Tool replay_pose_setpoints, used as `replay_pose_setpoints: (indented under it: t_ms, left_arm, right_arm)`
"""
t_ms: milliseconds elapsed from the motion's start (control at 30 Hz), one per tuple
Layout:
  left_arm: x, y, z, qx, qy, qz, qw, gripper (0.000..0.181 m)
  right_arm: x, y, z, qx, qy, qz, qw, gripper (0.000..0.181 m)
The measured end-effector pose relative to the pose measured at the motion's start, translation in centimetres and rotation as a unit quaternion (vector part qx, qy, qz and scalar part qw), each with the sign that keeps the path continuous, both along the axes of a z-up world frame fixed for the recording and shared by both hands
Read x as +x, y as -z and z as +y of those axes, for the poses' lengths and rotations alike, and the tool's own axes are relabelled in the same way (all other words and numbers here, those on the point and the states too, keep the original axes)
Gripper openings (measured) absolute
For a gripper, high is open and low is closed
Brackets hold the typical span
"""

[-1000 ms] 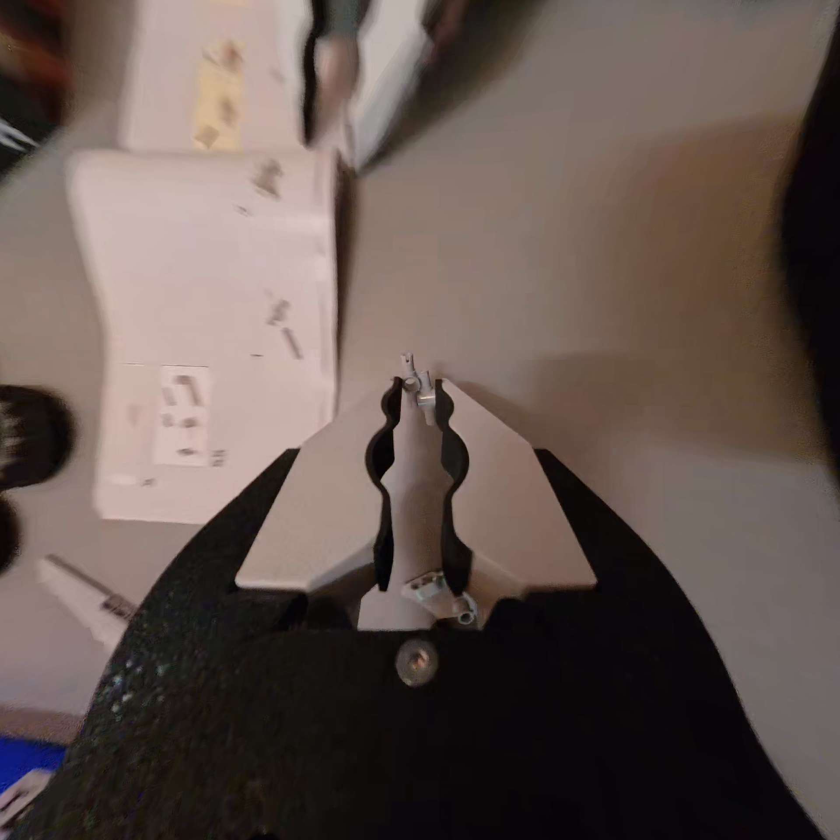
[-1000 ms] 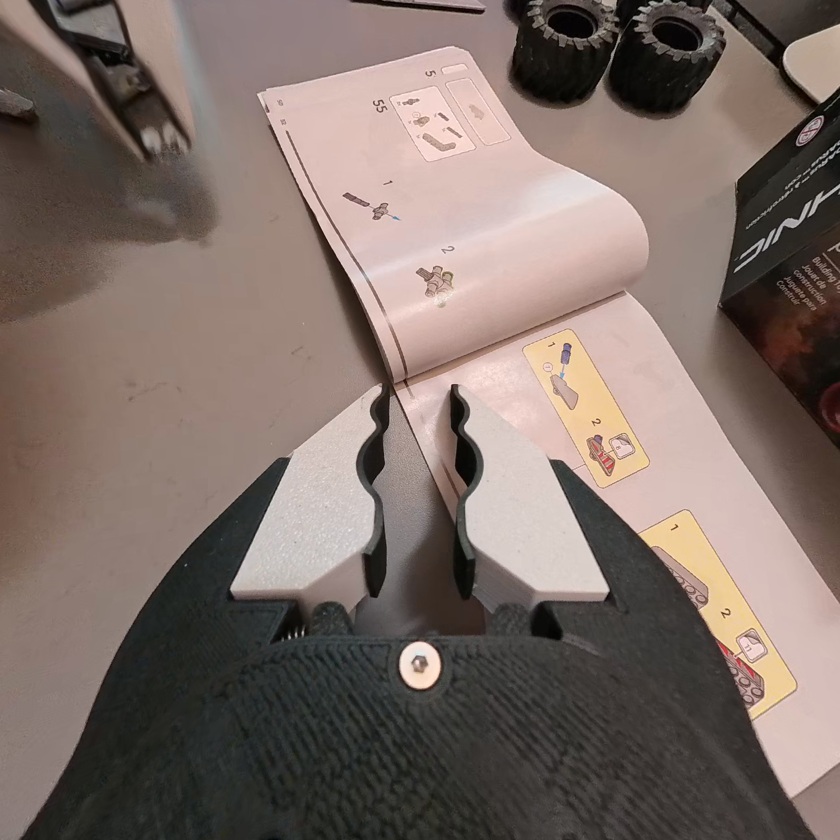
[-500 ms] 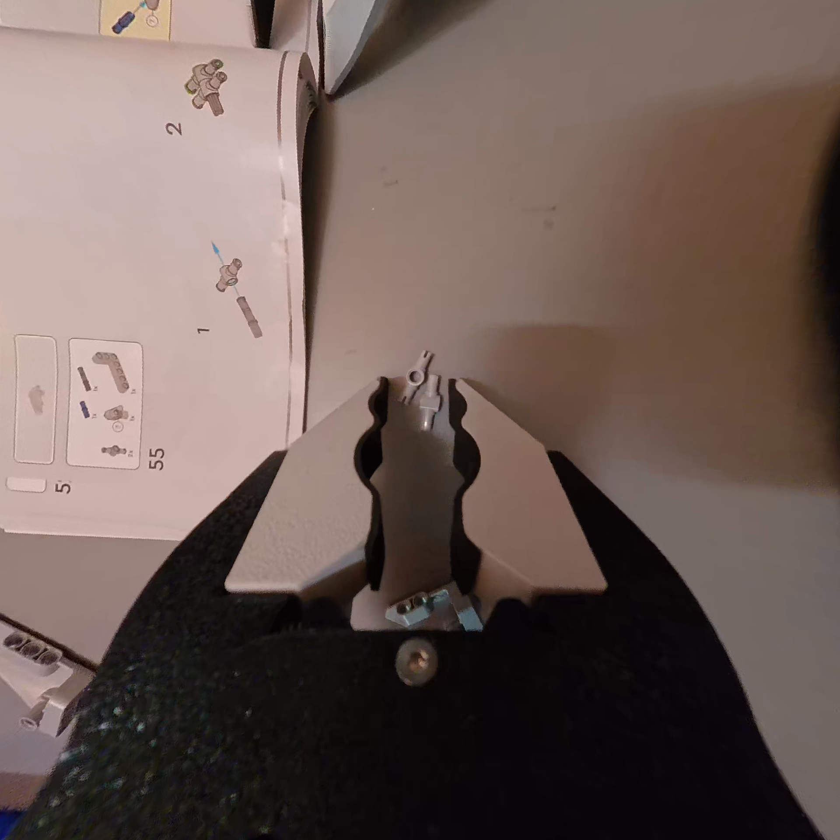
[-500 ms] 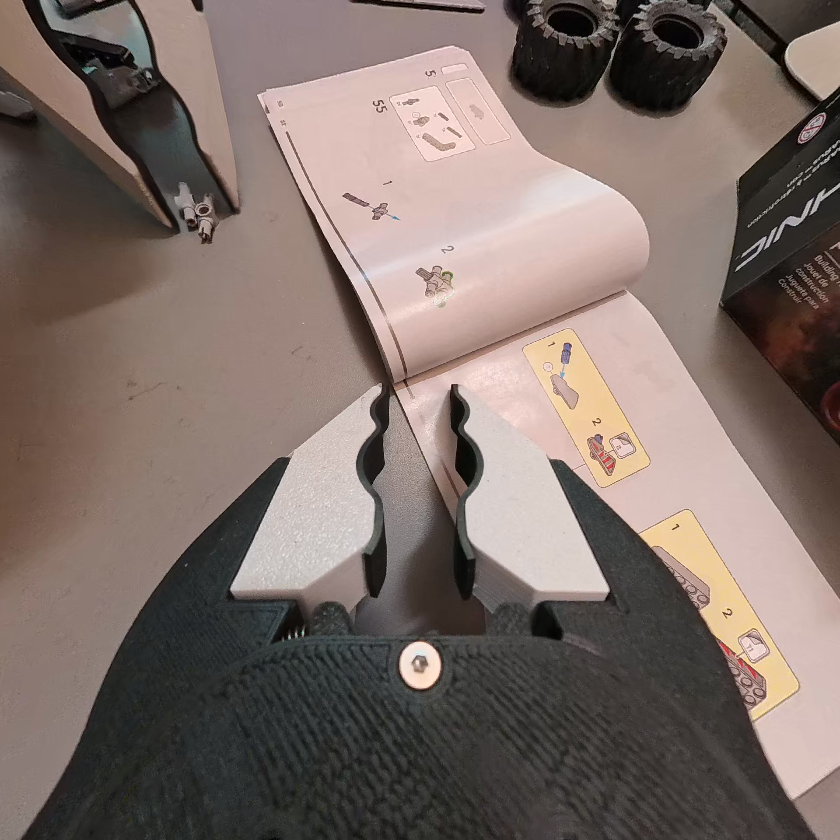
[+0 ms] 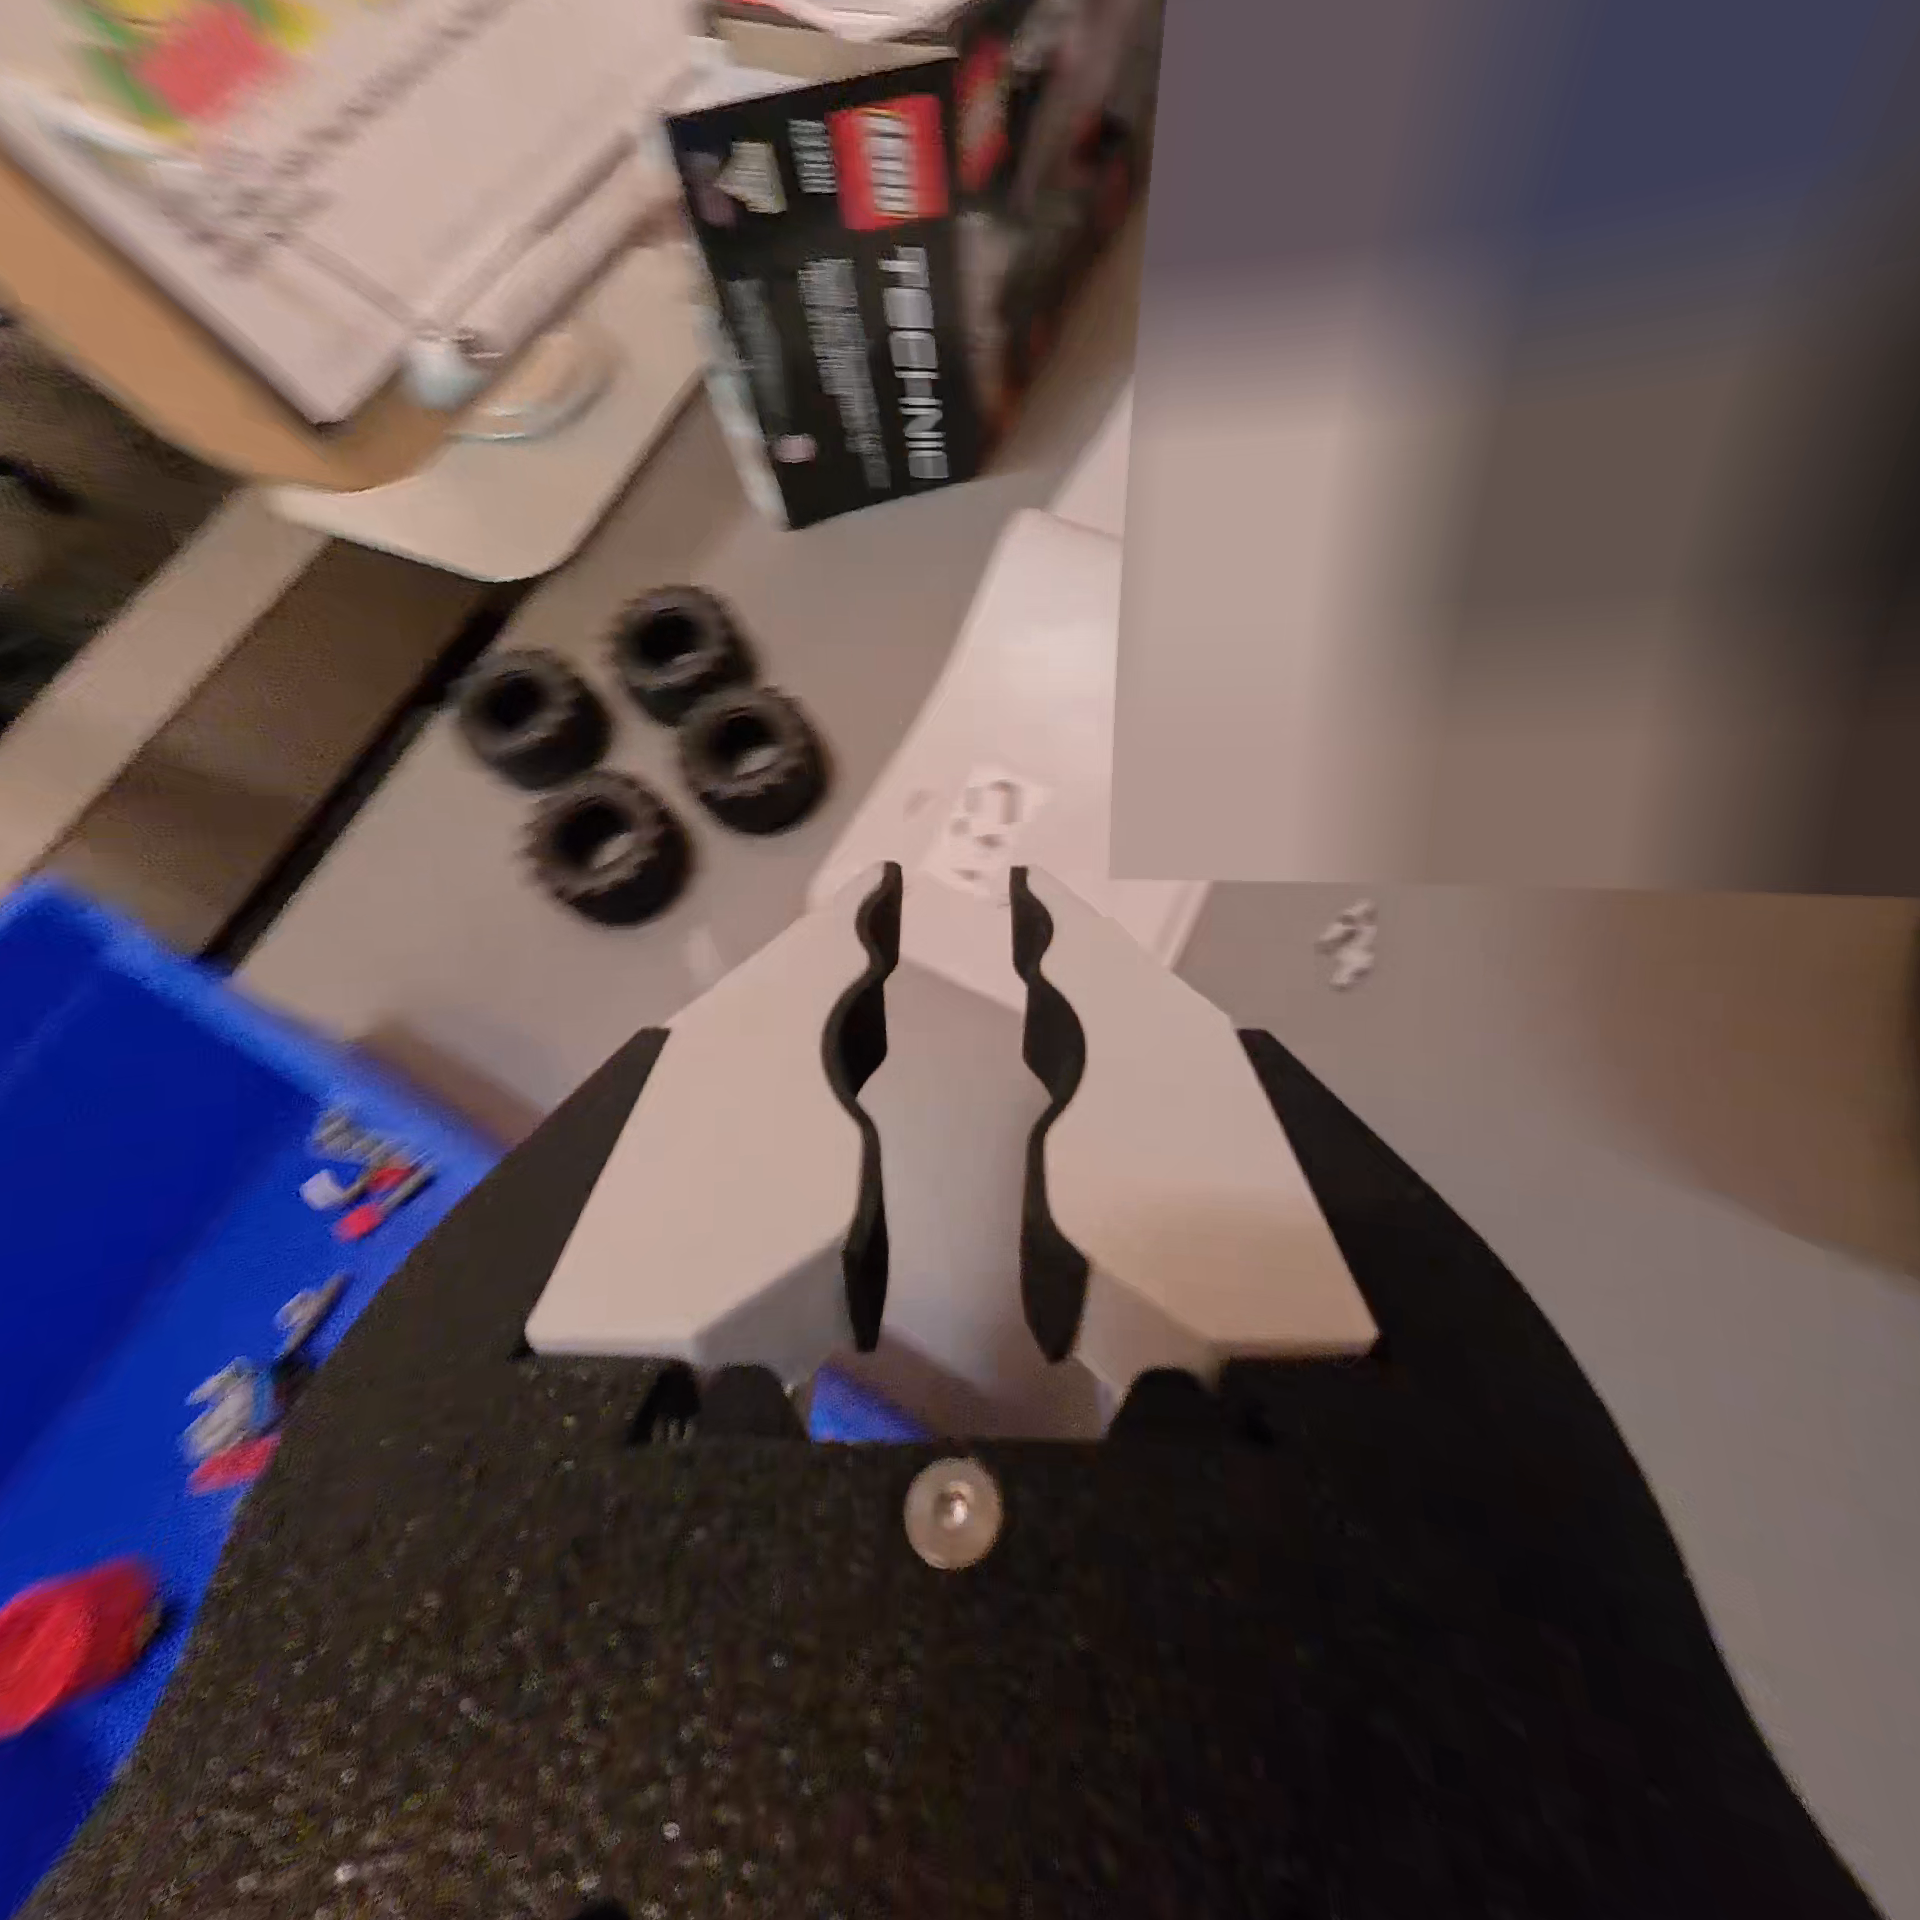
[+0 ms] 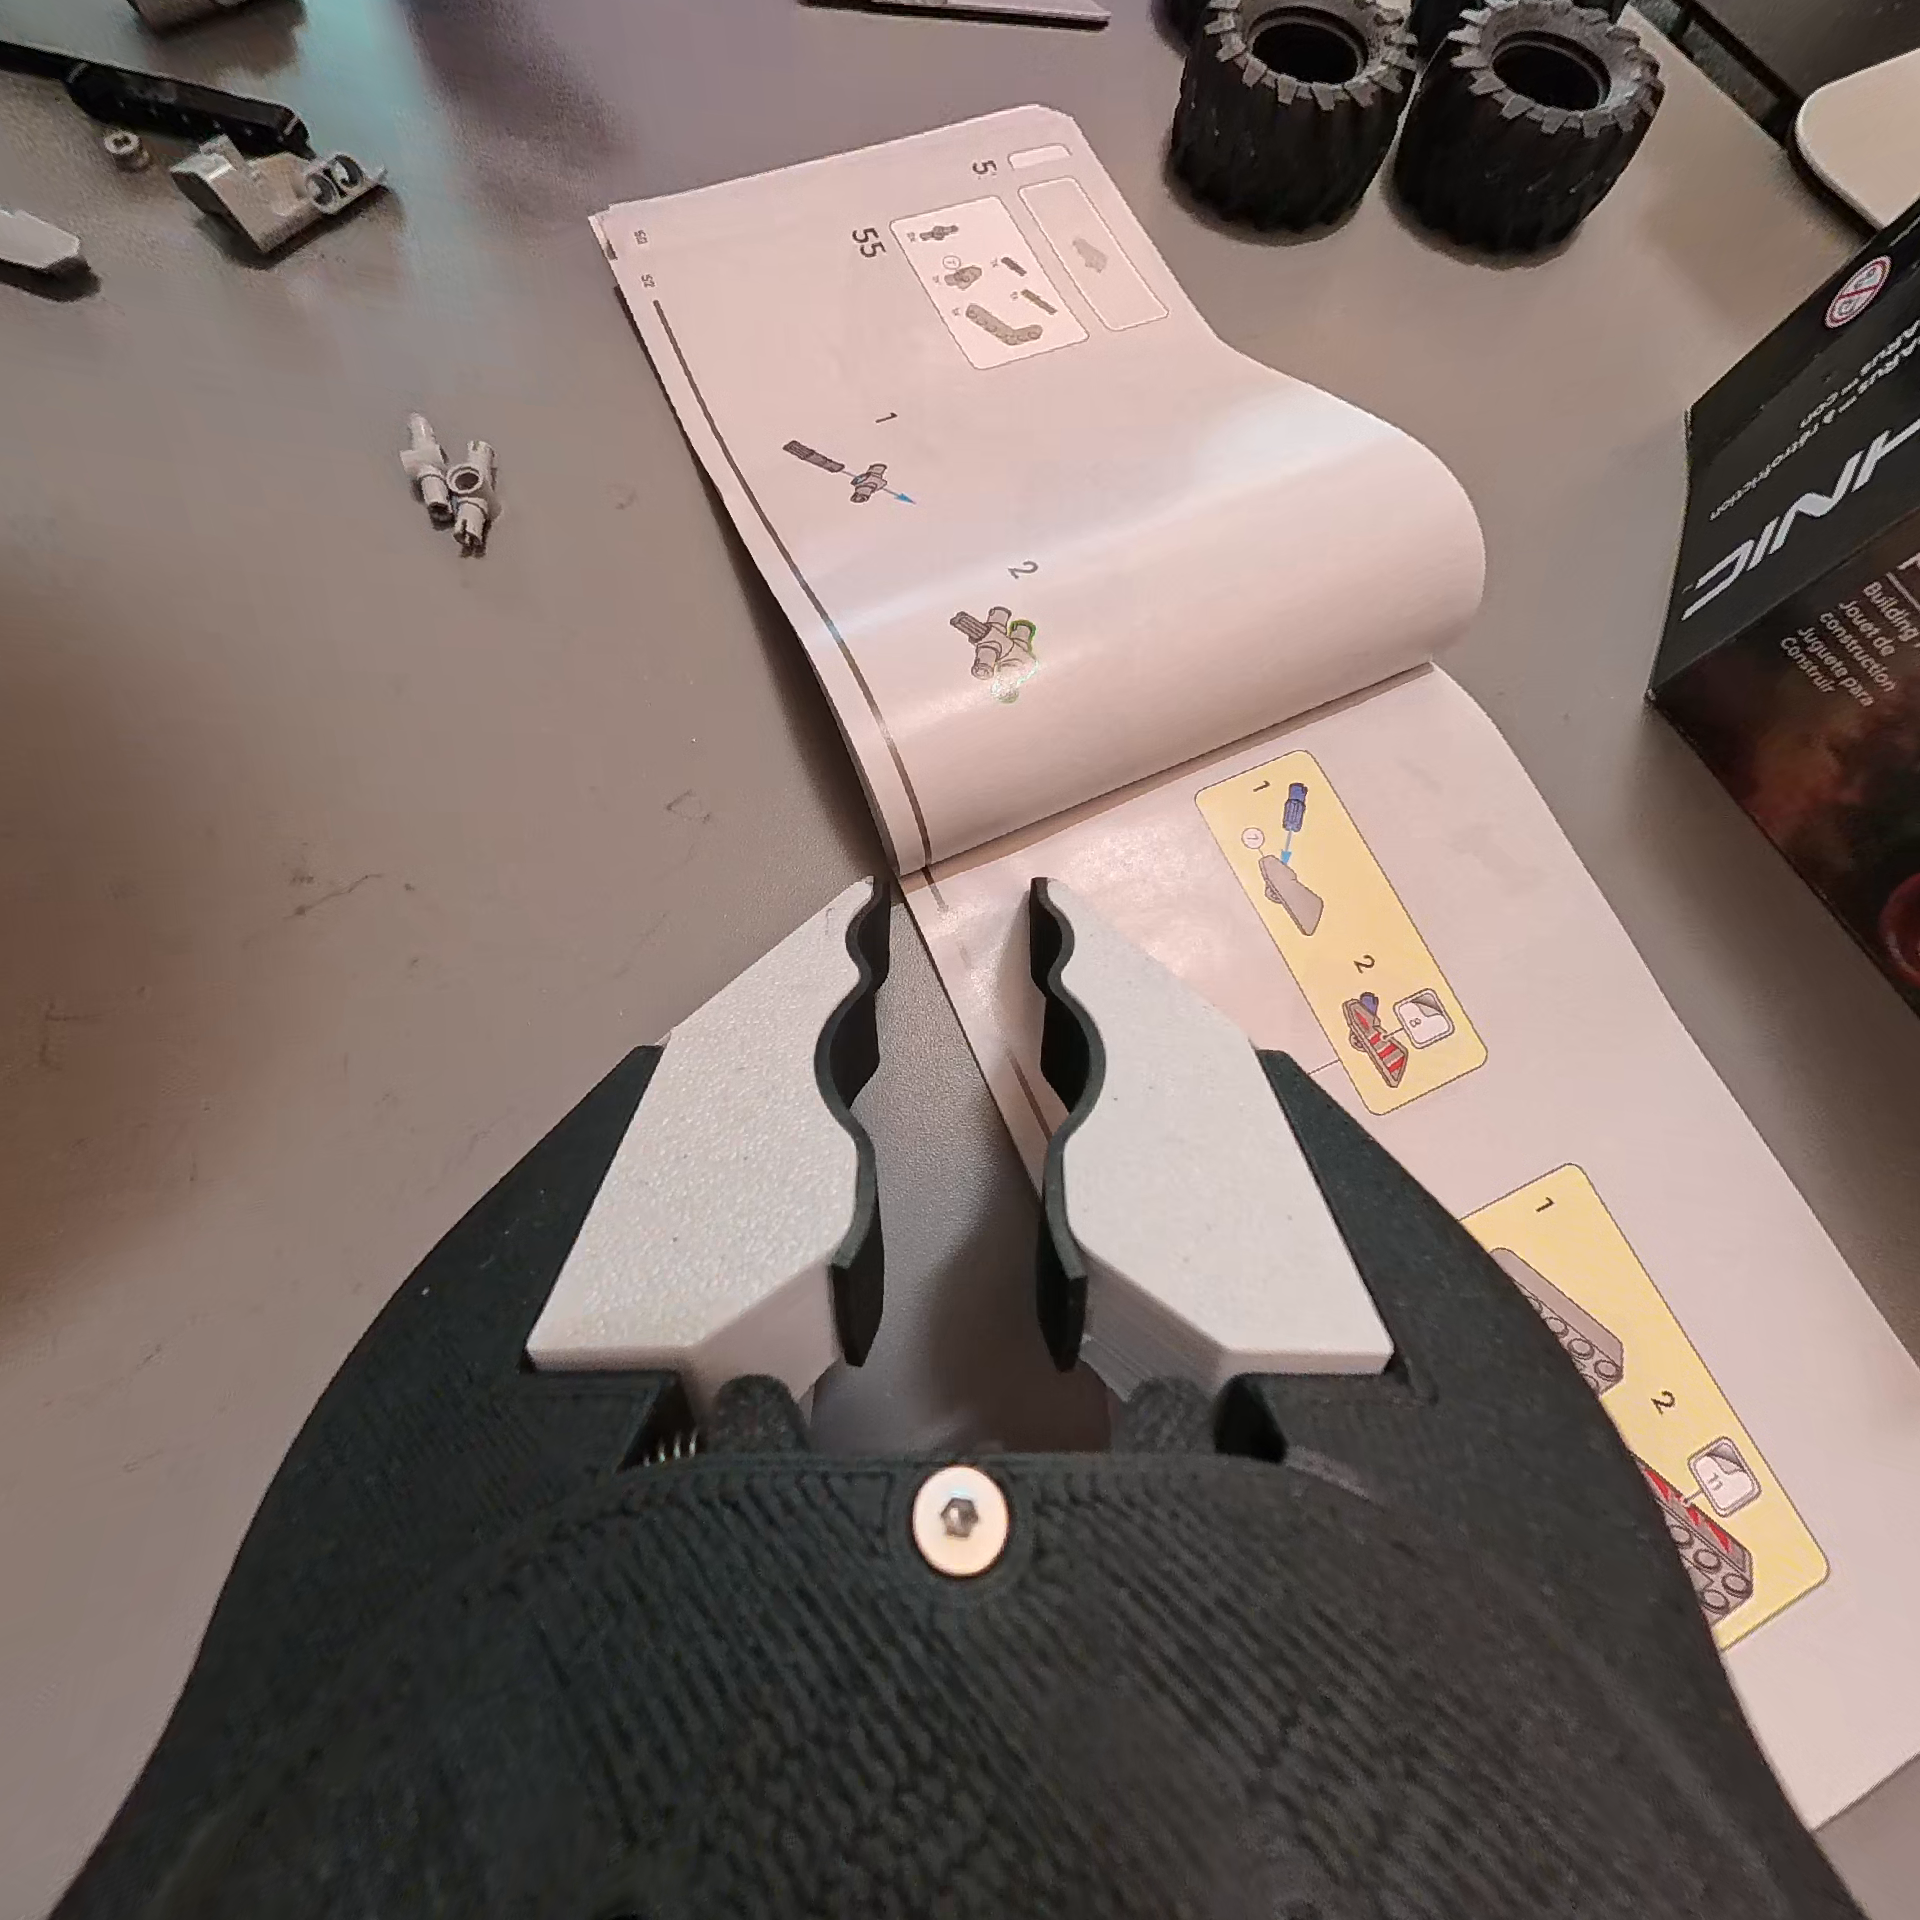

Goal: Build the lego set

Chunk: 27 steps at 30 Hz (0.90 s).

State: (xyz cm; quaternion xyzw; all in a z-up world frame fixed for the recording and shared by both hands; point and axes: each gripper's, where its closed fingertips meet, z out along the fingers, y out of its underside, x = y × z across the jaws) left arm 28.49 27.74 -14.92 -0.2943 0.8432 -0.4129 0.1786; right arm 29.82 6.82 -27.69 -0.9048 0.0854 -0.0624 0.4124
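Note:
Small grey connector pieces [image 6: 452, 483] lie loose on the grey table left of the open instruction booklet [image 6: 1091, 520]; they show blurred in the left wrist view [image 5: 1345, 940]. My left gripper [image 5: 951, 883] is open and empty, raised, with the booklet [image 5: 997, 748] beyond its tips. My right gripper [image 6: 956, 894] is open and empty, low over the booklet's near left edge. Several black tyres [image 5: 644, 758] stand in a cluster left of the booklet; two of them show in the right wrist view [image 6: 1288, 114].
A black set box [image 5: 862, 312] stands at the back, also in the right wrist view [image 6: 1808, 623]. A blue bin [image 5: 104, 1143] with small parts is at the left. A grey part [image 6: 270, 192] and a black beam [image 6: 156, 94] lie at the far left. The tips of one gripper are about 25 centimetres away from the tips of the other.
My left gripper opened, left the grey connector pieces on the table and swung away towards the tyres and blue bin. It is gone from the right wrist view. My right gripper stayed still.

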Motion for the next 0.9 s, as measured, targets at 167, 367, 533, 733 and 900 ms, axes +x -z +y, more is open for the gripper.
replay_pose_setpoints:
  t_ms: [167,367,533,733,900]
  left_arm:
    - [1.5,-1.7,6.3,0.012,-0.091,-0.022,0.996,0.018]
    - [2.8,-1.0,14.4,0.121,-0.206,-0.043,0.970,0.019]
    - [3.4,-1.7,18.6,0.115,-0.270,-0.068,0.954,0.023]
    - [4.2,-4.0,21.4,0.119,-0.305,-0.161,0.931,0.027]
    - [4.7,-6.1,22.6,0.109,-0.339,-0.232,0.905,0.048]
  right_arm:
    - [0.0,0.0,0.0,0.001,0.000,0.003,1.000,0.025]
    - [0.0,0.0,0.0,0.001,0.000,0.004,1.000,0.025]
    - [0.0,0.0,0.0,0.000,0.000,0.003,1.000,0.025]
    - [0.0,0.0,0.0,0.000,0.000,0.001,1.000,0.025]
    - [0.0,0.0,0.0,0.000,0.000,0.002,1.000,0.025]
